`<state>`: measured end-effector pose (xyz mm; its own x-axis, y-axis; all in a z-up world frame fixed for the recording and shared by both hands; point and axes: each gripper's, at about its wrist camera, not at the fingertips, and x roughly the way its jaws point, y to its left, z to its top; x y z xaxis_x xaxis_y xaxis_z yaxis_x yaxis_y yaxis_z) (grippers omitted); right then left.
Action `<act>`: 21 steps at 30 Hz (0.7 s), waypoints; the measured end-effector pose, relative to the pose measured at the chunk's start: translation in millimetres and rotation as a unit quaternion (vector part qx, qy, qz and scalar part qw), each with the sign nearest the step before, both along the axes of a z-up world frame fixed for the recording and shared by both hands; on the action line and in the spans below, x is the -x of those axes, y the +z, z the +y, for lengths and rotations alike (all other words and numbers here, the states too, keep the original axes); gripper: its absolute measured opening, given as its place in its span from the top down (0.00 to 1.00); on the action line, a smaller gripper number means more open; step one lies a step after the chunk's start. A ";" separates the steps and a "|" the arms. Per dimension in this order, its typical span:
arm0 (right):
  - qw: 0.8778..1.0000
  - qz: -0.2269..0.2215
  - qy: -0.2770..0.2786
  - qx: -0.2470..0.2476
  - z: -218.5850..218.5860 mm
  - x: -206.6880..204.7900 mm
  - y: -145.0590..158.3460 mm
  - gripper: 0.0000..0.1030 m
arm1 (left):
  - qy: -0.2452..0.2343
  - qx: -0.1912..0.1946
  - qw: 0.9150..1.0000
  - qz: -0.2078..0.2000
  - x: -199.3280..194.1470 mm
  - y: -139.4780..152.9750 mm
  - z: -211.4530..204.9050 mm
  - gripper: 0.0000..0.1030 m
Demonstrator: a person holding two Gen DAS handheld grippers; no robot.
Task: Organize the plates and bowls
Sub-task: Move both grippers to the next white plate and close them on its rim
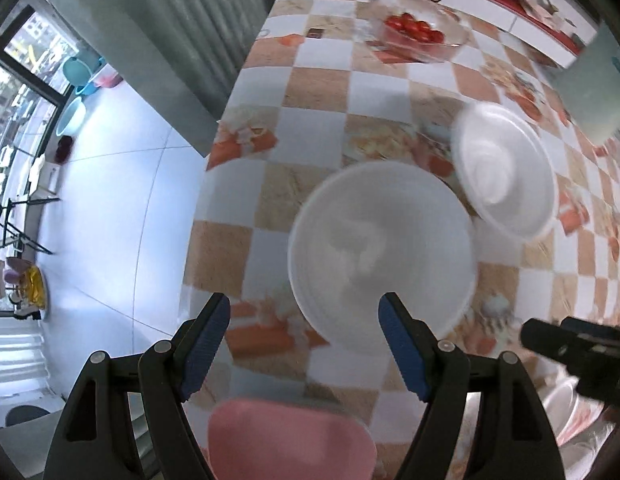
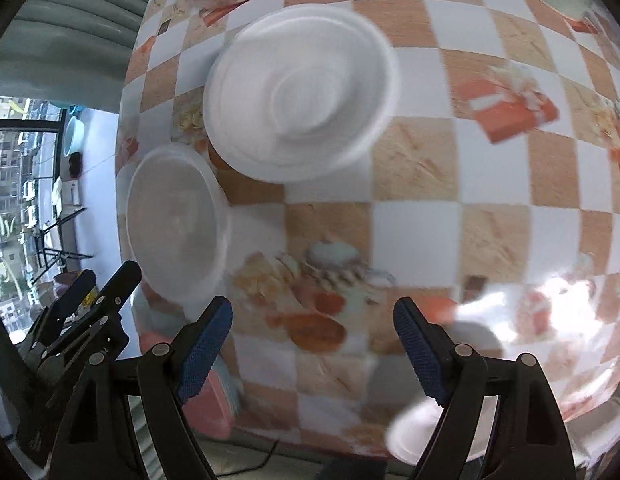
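both grippers hang open and empty above the checked table (image 2: 414, 240). left gripper (image 1: 303, 346) has the white plate (image 1: 382, 252) just ahead; right gripper (image 2: 312, 354) the stacked bowls (image 2: 297, 92) farther ahead. approach rims squarely, slowly.

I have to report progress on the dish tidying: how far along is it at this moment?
Done: nothing looks stacked yet. The white plate and the white bowl lie apart on the checked tablecloth, and another white dish sits at the near table edge. In hand: nothing; the left gripper and right gripper are open and empty. Left: gathering all of them.
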<state>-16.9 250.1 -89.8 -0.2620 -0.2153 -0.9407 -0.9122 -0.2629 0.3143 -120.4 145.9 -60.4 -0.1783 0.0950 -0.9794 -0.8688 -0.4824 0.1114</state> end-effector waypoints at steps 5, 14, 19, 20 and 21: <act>1.000 -0.006 -0.001 -0.009 5.4 22.9 -15.3 0.18 | -0.014 0.011 1.000 0.023 12.4 -18.0 14.4 0.23; 1.000 -0.016 0.020 -0.001 7.8 52.0 -42.3 0.19 | -0.032 0.041 0.998 0.019 24.6 -55.5 24.9 0.23; 0.999 -0.018 0.036 -0.007 7.2 56.2 -45.6 0.26 | -0.020 0.050 0.999 -0.011 33.8 -67.4 25.9 0.28; 0.999 -0.015 0.047 -0.011 6.3 57.5 -44.0 0.36 | -0.017 0.047 0.999 -0.021 34.7 -67.9 25.0 0.34; 0.998 -0.009 0.058 -0.009 4.9 59.8 -43.3 0.40 | -0.014 0.040 0.999 -0.032 35.5 -67.5 24.4 0.38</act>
<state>-76.7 255.0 -133.1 -0.2204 -0.2256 -0.9490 -0.8807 -0.3722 0.2930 -155.9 170.3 -127.9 -0.1142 0.0197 -0.9933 -0.8880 -0.4502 0.0932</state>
